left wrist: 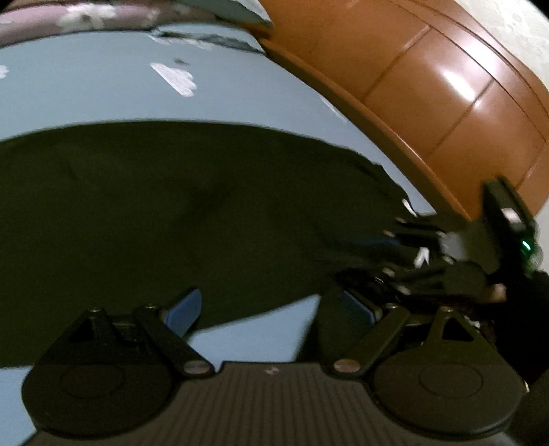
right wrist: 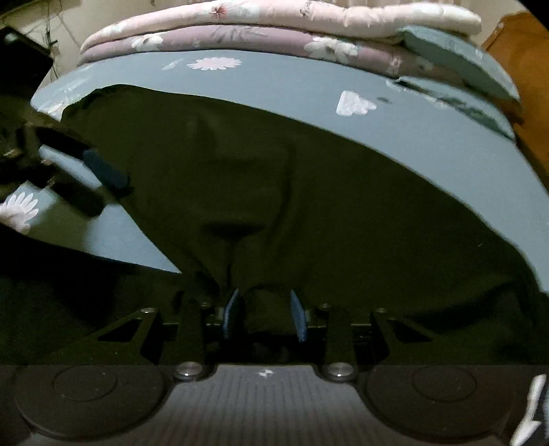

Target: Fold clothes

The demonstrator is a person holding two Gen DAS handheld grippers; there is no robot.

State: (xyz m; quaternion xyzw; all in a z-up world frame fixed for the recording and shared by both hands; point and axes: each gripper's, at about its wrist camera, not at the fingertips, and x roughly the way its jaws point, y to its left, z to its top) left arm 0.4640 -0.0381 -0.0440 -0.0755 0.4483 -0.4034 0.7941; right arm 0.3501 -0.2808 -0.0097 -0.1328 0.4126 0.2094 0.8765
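Dark garment on blue sheet, right gripper fingers clamped on its bunched edge, left gripper fingers apart.

A bedroom in a home is shown. A bed is covered with a pale blue sheet printed with white daisy-like flowers. At its far end, folded quilts in pink and mauve floral fabric are stacked, with a blue-grey pillow laid beside them. A glossy brown wooden panelled bed frame is seen along one side of the mattress, and a rough whitish plastered wall is seen behind it.
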